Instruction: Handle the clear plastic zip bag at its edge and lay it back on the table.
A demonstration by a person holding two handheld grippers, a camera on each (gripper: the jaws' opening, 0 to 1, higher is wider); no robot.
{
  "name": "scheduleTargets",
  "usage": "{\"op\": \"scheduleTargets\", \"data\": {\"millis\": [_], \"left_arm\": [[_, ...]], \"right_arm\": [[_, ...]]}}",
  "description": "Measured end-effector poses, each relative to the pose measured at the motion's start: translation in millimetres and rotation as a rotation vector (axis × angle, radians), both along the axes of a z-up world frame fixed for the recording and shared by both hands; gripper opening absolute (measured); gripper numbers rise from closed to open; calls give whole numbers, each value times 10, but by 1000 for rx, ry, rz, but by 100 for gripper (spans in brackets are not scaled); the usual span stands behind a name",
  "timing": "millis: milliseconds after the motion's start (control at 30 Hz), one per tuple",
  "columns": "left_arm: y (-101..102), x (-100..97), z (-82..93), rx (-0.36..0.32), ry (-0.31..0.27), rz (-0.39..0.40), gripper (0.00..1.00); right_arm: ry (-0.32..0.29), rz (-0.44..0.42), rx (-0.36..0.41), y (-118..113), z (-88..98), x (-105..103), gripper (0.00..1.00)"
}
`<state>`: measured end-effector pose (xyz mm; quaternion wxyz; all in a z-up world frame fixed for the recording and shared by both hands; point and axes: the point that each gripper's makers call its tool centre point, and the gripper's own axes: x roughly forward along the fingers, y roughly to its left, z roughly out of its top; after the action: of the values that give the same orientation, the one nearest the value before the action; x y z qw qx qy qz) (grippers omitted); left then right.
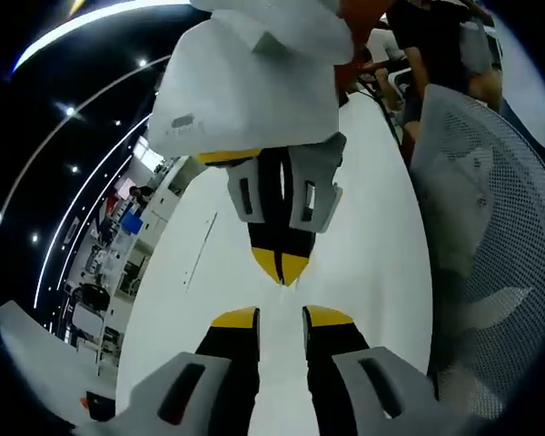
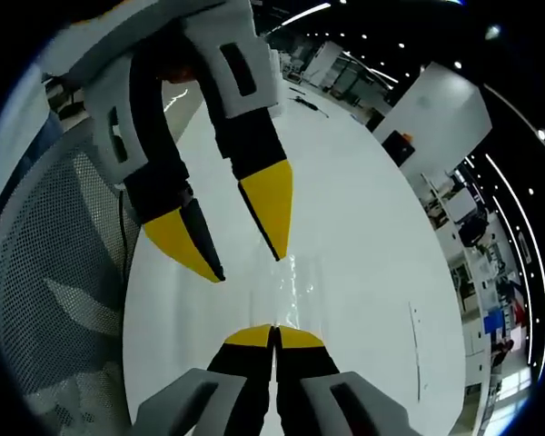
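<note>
right gripper view: zip bag (image 2: 291, 295) between fingers (image 2: 252, 338)

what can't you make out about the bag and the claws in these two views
- Clear zip bag, right gripper view: just glints on the white table; its outline and zip are lost, clear on white.
- Right claw, same view: shut, but its own tips hide whether they pinch the bag's edge.
- Left gripper view: beyond the open left claw, the right claw's body covers the table's far end.
</note>
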<state>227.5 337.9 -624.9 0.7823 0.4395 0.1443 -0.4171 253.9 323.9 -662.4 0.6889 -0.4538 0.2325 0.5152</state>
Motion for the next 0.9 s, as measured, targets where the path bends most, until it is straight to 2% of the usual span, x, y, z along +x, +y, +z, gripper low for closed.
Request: {"op": "scheduleTargets", "data": {"millis": [433, 500, 567, 667, 900], "left_arm": [[-124, 47, -225, 63, 24, -30, 12], [-111, 67, -258, 87, 17, -28, 9], [-90, 88, -288, 113, 11, -24, 0], [-90, 87, -288, 100, 29, -15, 0], [-70, 72, -278, 109, 26, -17, 0]], "right_arm": [[-1, -9, 5, -33, 27, -6, 0], [3, -12, 8, -31, 22, -6, 0], [6, -11, 10, -28, 24, -19, 0], [5, -5, 9, -23, 11, -24, 0], [11, -13, 15, -27, 11, -35, 0]]}}
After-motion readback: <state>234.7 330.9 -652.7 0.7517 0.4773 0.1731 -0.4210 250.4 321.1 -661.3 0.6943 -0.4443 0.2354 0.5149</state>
